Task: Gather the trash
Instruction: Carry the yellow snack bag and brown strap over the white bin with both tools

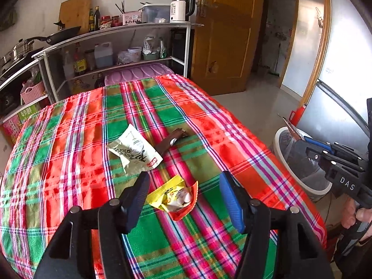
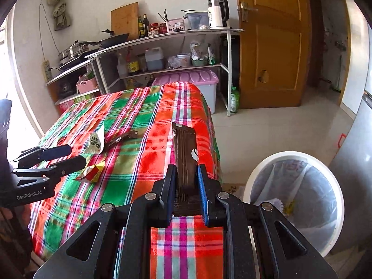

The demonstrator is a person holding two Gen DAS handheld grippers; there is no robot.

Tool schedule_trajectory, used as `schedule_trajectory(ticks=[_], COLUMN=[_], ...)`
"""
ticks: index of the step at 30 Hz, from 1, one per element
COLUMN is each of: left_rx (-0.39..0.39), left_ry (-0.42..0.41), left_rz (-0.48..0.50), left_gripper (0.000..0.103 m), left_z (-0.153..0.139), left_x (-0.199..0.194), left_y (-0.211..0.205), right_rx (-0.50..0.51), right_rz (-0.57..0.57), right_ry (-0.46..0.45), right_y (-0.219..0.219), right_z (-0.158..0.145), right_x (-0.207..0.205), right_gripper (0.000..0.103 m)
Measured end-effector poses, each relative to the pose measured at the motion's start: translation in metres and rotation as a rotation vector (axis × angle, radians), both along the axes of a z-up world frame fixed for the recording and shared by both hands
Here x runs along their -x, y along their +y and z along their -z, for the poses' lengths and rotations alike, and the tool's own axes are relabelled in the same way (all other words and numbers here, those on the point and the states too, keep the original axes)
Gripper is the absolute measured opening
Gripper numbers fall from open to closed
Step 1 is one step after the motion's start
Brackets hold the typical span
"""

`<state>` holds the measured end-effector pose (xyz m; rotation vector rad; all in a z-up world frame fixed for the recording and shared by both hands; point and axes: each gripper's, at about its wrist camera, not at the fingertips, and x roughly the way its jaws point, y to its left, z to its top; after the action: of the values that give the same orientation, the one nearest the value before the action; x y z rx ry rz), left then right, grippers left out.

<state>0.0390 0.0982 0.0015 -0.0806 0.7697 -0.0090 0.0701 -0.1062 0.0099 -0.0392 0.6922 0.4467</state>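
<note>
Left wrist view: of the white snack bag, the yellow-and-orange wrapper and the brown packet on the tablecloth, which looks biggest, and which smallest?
1. white snack bag
2. yellow-and-orange wrapper, somewhat smaller, though it lies nearer the camera, which flatters it
3. brown packet, smallest; it lies farthest and the white bag partly hides it, so its true size is unsure

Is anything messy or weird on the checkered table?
Yes. Three empty snack wrappers litter the tablecloth: a crumpled white packet, a torn yellow and orange wrapper, and a brown wrapper. The bin stands beside the table.
</note>
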Motion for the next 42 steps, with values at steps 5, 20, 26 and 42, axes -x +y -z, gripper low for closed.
schedule_trajectory(ticks=[5, 20, 26, 42], left_rx=[-0.019, 0.024, 0.036, 0.007], left_ry=[0.035, 0.111, 0.123, 0.093], left_rz=[-0.003, -0.036, -0.043, -0.014], left_gripper=[0.077, 0.078, 0.078, 0.037], left_z=[0.013, 0.039, 0.047, 0.040], left_x=[-0.005, -0.018, -0.023, -0.020], left_y=[0.001, 0.012, 0.016, 0.010], right_rx=[-0.004, 0.016, 0.018, 0.013], right_rz=[-0.016, -0.070, -0.085, -0.082], right_ry=[0.006, 0.042, 0.048, 0.059], right_y=[0.010, 0.041, 0.049, 0.051], right_z=[0.002, 0.020, 0.024, 0.026], right_x=[-0.002, -0.002, -0.004, -0.005], right_gripper=[0.019, 0.019, 0.019, 0.019])
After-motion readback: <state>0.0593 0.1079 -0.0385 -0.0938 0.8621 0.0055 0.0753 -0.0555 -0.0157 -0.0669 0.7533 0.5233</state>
